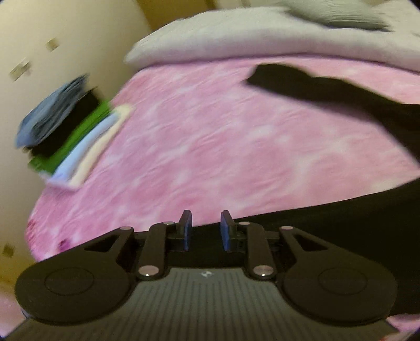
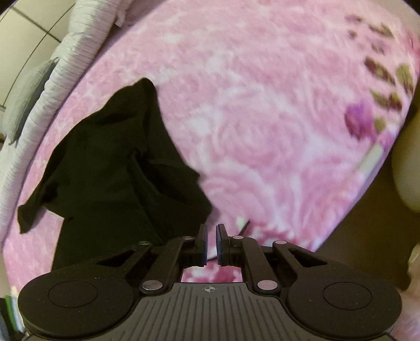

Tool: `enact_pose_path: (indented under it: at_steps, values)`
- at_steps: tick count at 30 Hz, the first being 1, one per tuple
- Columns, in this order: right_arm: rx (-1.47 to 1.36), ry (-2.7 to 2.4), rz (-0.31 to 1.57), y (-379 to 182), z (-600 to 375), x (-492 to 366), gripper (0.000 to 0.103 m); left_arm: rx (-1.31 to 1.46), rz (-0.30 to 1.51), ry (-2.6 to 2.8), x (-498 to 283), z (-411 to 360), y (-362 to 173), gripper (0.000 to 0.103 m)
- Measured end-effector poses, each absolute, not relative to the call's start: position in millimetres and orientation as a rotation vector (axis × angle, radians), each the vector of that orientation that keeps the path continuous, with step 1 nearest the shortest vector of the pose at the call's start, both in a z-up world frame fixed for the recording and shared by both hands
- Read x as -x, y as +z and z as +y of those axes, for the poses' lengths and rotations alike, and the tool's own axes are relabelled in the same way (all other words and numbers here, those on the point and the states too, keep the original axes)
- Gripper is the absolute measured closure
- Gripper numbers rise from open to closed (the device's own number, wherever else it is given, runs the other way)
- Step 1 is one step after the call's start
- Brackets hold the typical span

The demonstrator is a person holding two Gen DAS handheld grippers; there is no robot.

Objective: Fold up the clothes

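Note:
A black garment [image 2: 110,168] lies crumpled on the pink flowered bedspread [image 2: 262,110], just left of and beyond my right gripper [image 2: 211,242]. That gripper's jaws stand a narrow slit apart, and I see no cloth between them. A thin dark thread [image 2: 244,226] runs past its right finger. In the left wrist view the same black garment [image 1: 328,89] stretches from the upper middle to the right edge and passes under my left gripper [image 1: 205,227]. The left gripper is open, its blue pads [image 1: 187,228] well apart with nothing between them.
A stack of folded clothes [image 1: 68,131] in blue, black, green and pale colours sits at the bed's left edge by a cream wall. A grey blanket [image 1: 236,39] and a grey pillow [image 1: 336,15] lie along the far side. The bed's edge [image 2: 367,168] drops off at the right.

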State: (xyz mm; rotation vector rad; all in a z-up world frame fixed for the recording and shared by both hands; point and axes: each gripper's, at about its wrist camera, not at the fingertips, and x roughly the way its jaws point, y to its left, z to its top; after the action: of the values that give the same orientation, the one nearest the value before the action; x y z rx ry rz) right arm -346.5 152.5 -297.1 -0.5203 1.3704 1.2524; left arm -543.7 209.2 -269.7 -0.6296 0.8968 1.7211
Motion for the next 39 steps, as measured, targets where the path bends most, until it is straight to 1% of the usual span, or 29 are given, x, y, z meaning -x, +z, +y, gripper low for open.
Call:
enact_pose_path:
  at_steps: [3,5,8,11,17,19,22,27,30,31,32,34,35,37,39]
  values:
    - [0.576,1.310,1.307,-304,161,348,0.094,0.759,0.807,1.465,485,212,-274,0.077]
    - [0.613,1.348,1.267,-309,167,349,0.094,0.832,0.785,1.344,441,208,-279,0.075]
    - [0.678,1.408,1.243,-317,179,343,0.094,0.895,0.768,1.270,384,197,-291,0.074]
    - [0.746,1.506,1.230,-328,199,328,0.094,0.999,0.695,1.169,328,183,-304,0.073]
    - [0.959,1.828,1.142,-347,243,327,0.094,1.320,0.523,0.922,210,151,-335,0.072]
    - [1.018,1.924,1.099,-350,249,331,0.094,1.350,0.504,0.936,186,144,-338,0.071]
    - [1.087,2.034,1.044,-356,255,337,0.094,1.364,0.509,1.000,163,137,-343,0.064]
    - [1.143,2.125,1.026,-370,250,350,0.094,1.422,0.509,1.046,150,134,-359,0.063]
    - [1.129,2.130,1.030,-375,243,352,0.094,1.419,0.558,1.054,147,135,-369,0.062]
    - [1.119,2.123,1.033,-375,241,352,0.094,1.414,0.577,1.050,146,134,-373,0.062]
    - [1.106,2.114,1.033,-376,240,351,0.094,1.409,0.591,1.044,145,132,-377,0.067]
    - [1.099,2.110,1.005,-374,238,351,0.094,1.383,0.593,1.012,144,134,-378,0.089]
    - [1.098,2.111,0.983,-372,237,351,0.094,1.369,0.591,0.993,144,135,-378,0.103]
    - [1.077,2.107,0.960,-368,237,351,0.094,1.318,0.586,0.950,146,141,-362,0.103]
    - [1.042,2.110,0.976,-366,239,350,0.094,1.262,0.563,0.897,151,149,-338,0.103]
